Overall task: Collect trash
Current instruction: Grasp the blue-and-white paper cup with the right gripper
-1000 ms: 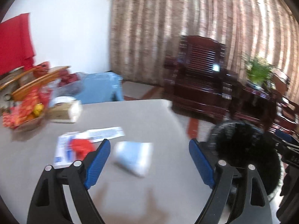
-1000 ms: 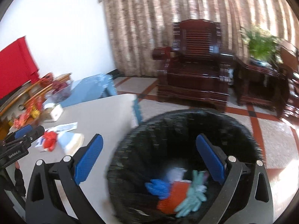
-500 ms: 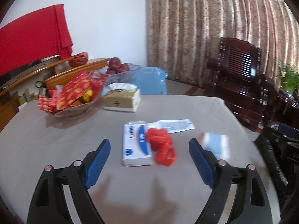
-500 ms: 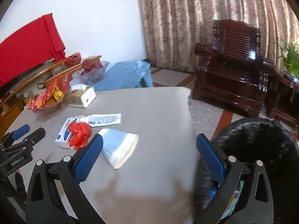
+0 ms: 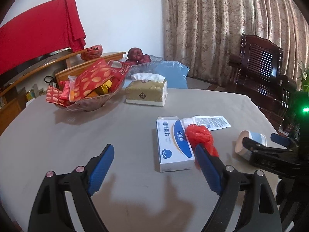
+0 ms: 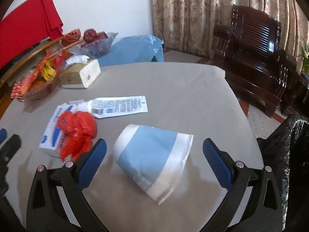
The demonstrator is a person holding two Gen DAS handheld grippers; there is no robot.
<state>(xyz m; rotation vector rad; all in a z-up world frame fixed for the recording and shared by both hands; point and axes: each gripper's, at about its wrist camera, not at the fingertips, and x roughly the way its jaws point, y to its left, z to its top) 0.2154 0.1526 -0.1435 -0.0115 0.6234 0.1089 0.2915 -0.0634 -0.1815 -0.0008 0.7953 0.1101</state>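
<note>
A crushed blue and white paper cup (image 6: 152,154) lies on its side on the grey table, between the open fingers of my right gripper (image 6: 154,160); it also shows in the left wrist view (image 5: 249,141). A crumpled red plastic bag (image 6: 77,131) rests on a white and blue box (image 6: 52,129), with a flattened white tube (image 6: 119,104) behind. In the left wrist view my left gripper (image 5: 154,166) is open and empty, just in front of the box (image 5: 171,143) and red bag (image 5: 200,137). The black-lined trash bin (image 6: 289,154) stands at the table's right edge.
A bowl of red snack packets (image 5: 87,90) and a tissue box (image 5: 146,90) stand at the back of the table (image 5: 77,135). A blue-covered seat (image 6: 135,48) and a dark wooden armchair (image 6: 256,58) are beyond the table. Curtains hang behind.
Both grippers have swung left from the trash bin to the table. The right gripper now straddles the paper cup; the left now faces the box and red bag.
</note>
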